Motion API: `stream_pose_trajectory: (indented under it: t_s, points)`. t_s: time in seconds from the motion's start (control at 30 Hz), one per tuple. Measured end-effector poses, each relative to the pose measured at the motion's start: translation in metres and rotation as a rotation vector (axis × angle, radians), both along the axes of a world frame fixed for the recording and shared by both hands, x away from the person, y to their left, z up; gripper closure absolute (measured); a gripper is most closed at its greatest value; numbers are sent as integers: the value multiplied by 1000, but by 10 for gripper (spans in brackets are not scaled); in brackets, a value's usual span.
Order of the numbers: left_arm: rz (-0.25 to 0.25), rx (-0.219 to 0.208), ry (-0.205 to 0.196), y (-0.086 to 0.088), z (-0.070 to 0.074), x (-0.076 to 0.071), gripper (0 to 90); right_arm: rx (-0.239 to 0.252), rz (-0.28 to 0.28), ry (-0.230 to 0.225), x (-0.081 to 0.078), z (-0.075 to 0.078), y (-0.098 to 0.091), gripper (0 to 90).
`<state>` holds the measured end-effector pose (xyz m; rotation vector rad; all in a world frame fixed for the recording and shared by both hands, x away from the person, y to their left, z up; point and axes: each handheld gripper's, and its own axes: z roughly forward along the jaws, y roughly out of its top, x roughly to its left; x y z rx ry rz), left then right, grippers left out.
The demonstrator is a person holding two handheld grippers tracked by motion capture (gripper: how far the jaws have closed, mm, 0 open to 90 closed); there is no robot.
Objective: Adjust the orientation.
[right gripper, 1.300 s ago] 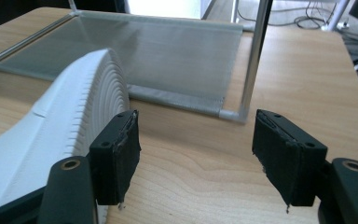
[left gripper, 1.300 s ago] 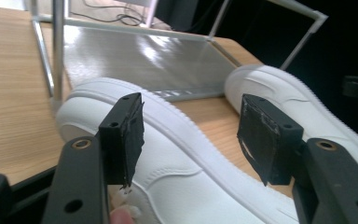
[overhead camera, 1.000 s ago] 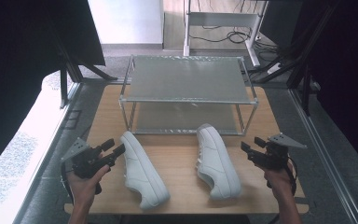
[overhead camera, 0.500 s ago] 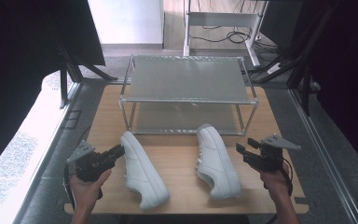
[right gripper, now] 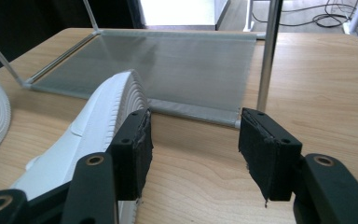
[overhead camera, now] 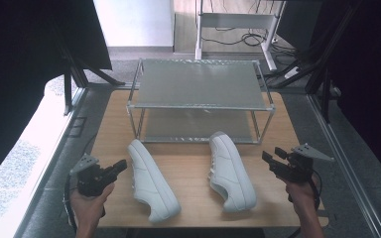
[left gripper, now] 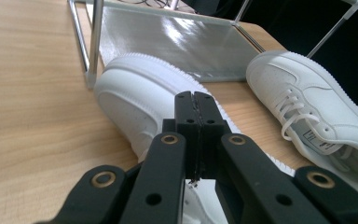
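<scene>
Two white sneakers are laid on the wooden table (overhead camera: 188, 168) in front of a two-tier metal rack (overhead camera: 198, 89), toes pointing toward the rack's lower shelf; the left shoe (overhead camera: 151, 178) lies toward the front-left part of the surface, the right shoe (overhead camera: 230, 171) toward the front-right. The left gripper (overhead camera: 120, 165) is held just beside the left shoe's outer side with its jaws pressed together on nothing; the right gripper (overhead camera: 272, 158) is held near the right shoe's outer side, jaws spread wide and empty. The step in hand is judged to be the approach for a grasp, probably so that the shoes can be shelved; the left jaws would need to be opened before contact, and each shoe is best taken across the firm heel collar or side wall, so that the soft upper is not crushed. The uppers appear smooth and leather-like, with perforated toe boxes and flat laces; the soles are ribbed rubber; the shelves are fine grey mesh in slim chrome tubes.
</scene>
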<state>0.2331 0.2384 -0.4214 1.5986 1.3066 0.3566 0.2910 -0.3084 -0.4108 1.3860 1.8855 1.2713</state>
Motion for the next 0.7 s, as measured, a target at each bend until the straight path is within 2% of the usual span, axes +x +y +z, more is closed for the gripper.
stream_pose_trajectory:
  t_s: [0.1, 0.23, 0.37, 0.4, 0.43, 0.5, 0.7]
  points:
    - [5, 1, 15, 3, -5, -1, 900, 1, -11, 5, 1, -1, 0, 449]
    - [-13, 0, 57, -1, -18, -3, 900, -11, -14, 6, 4, -1, 3, 444]
    - [-27, 23, 100, -9, -34, -6, 900, -21, -6, 6, 2, -2, 5, 439]
    - [-14, 54, 133, -13, -45, -7, 900, -12, 1, -4, 1, -2, 3, 436]
    - [-14, 54, 133, -13, -45, -7, 900, -12, 1, -4, 1, -2, 3, 436]
    - [-2, 60, 151, -15, -56, -6, 900, 12, 9, -11, 1, -2, 1, 434]
    - [0, 76, 150, -14, -53, 0, 900, 15, -14, 16, 6, -5, -3, 433]
